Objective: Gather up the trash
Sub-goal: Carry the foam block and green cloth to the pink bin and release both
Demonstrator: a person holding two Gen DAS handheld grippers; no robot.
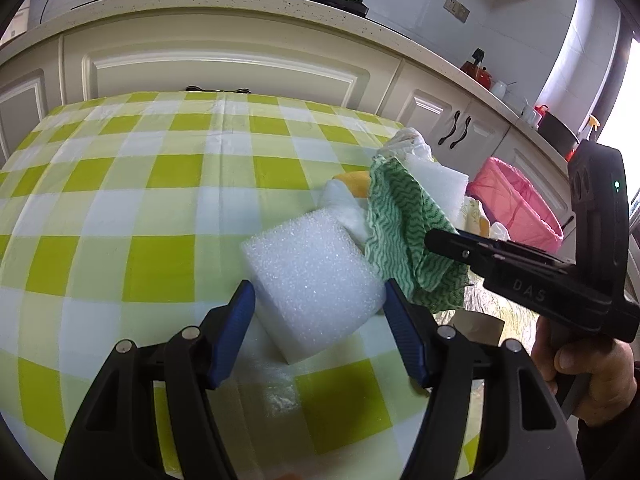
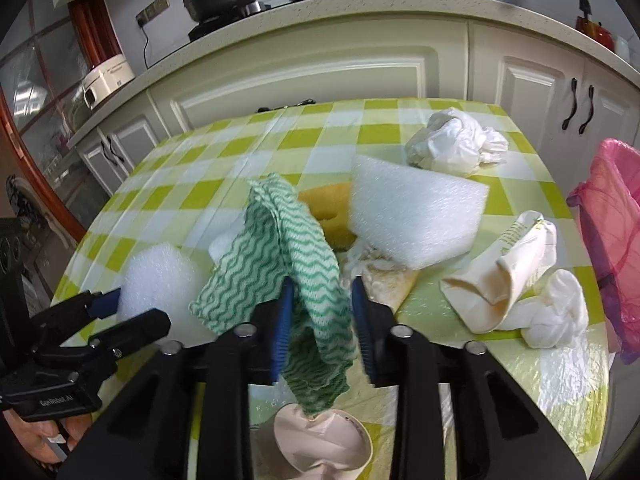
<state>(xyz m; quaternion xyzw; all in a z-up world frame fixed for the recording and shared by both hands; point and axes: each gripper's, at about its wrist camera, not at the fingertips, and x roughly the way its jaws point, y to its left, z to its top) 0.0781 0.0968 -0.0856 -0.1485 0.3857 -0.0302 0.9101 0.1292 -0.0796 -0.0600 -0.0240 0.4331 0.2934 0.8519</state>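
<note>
My left gripper [image 1: 320,296] has its blue pads against both sides of a white foam block [image 1: 316,276], shut on it at the table top; the block also shows in the right wrist view [image 2: 160,284]. My right gripper [image 2: 322,300] stands open around a green-and-white wavy cloth [image 2: 288,248] that drapes between its fingers; the cloth also shows in the left wrist view [image 1: 400,232]. Behind lie a larger white foam piece [image 2: 412,220], a yellow sponge [image 2: 328,208], a crumpled white bag [image 2: 452,144], a crushed paper cup [image 2: 504,272] and a white wad [image 2: 556,312].
The table has a green-and-white checked cloth [image 1: 140,200]. A bin with a pink liner [image 2: 616,232] stands off the table's right edge. A paper cup [image 2: 324,440] lies at the near edge. Kitchen cabinets and a counter [image 1: 240,4] run behind.
</note>
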